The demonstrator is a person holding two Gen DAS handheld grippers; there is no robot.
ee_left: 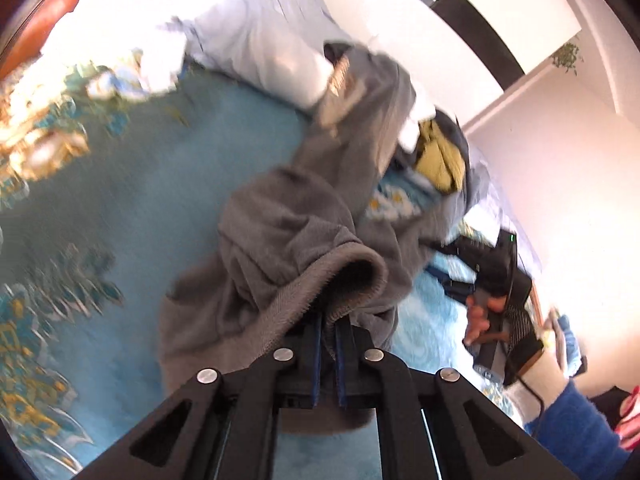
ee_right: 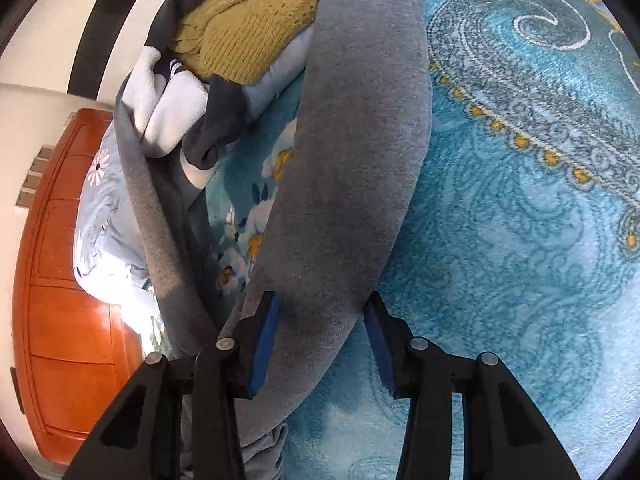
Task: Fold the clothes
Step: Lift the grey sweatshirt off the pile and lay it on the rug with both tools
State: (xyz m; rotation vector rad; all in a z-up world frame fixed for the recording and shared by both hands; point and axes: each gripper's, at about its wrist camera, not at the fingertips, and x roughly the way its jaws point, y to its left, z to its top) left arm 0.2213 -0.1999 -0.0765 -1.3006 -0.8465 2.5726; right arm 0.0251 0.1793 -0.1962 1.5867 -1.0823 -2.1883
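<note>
A blue carpet (ee_right: 520, 208) patterned with pale swirls and gold dots is shown filling the floor in both views, with white walls behind.

At the bottom centre of the left wrist view, the left gripper (ee_left: 328, 340) is seen pressed together on a ribbed edge of a grey sweatshirt (ee_left: 280, 232), probably a cuff or hem, though blur makes this uncertain. The fabric is bunched and lifted from that pinch, apparently so the garment can be drawn out flat for folding.

At the bottom centre of the right wrist view, the right gripper (ee_right: 322, 340) is held spread around a long grey tube of the same garment, likely a sleeve; the left blue pad touches the cloth, the right pad stands clear. No grip has been made yet.

At the right edge of the left view, a hand (ee_left: 480, 316) holding the other gripper can be made out.

Further off, at the upper left of the right view, a pile of waiting clothes (ee_right: 192, 96) is topped by a mustard knit (ee_right: 248, 24). An orange wooden cabinet (ee_right: 68, 280) stands beyond.

No brand, label or legible writing can be read.
</note>
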